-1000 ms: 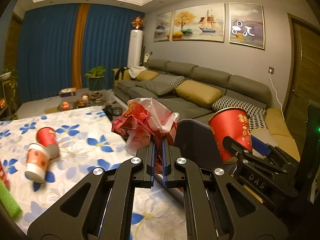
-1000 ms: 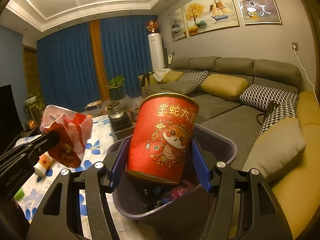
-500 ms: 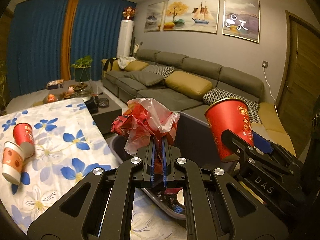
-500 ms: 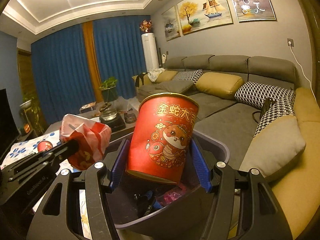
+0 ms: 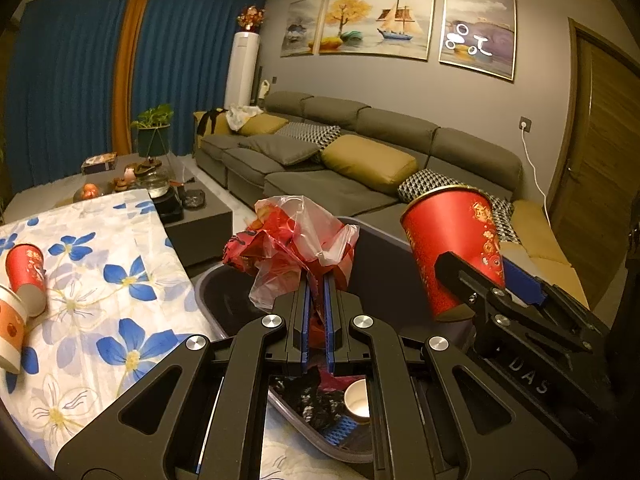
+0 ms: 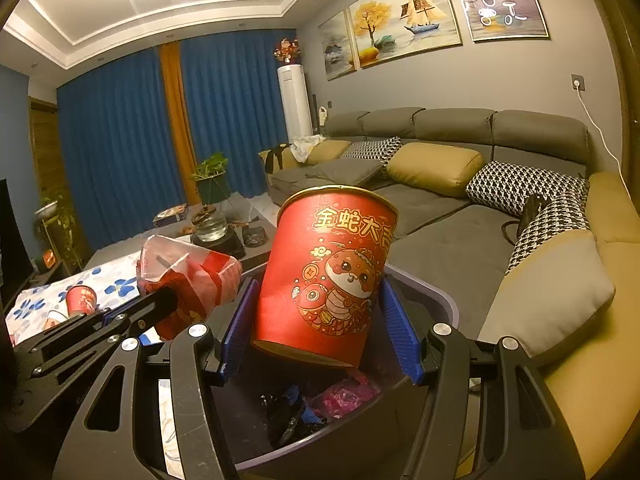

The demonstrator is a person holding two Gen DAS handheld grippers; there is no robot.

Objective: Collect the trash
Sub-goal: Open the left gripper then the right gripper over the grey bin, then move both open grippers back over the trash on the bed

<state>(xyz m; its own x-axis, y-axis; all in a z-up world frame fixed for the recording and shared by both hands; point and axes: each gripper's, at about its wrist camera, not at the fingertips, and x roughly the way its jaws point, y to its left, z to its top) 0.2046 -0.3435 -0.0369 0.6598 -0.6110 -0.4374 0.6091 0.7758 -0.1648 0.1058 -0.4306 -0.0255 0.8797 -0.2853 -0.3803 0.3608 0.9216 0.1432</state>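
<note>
Right over the dark bin (image 6: pixel 436 300) of scraps at the table's edge, the left gripper (image 5: pixel 316 292) pinches a crumpled plastic bag (image 5: pixel 296 240) while the right gripper (image 6: pixel 320 332) clamps a red cup (image 6: pixel 328 276).

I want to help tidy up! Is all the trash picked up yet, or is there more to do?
Some is done: the gray bin already has wrappers and a small cup inside. Right now the left gripper pinches a crumpled plastic bag over the bin, and the right gripper holds a big red cup above it, neither dropped yet. Left to do: two paper cups lying on the flowered tablecloth.
</note>
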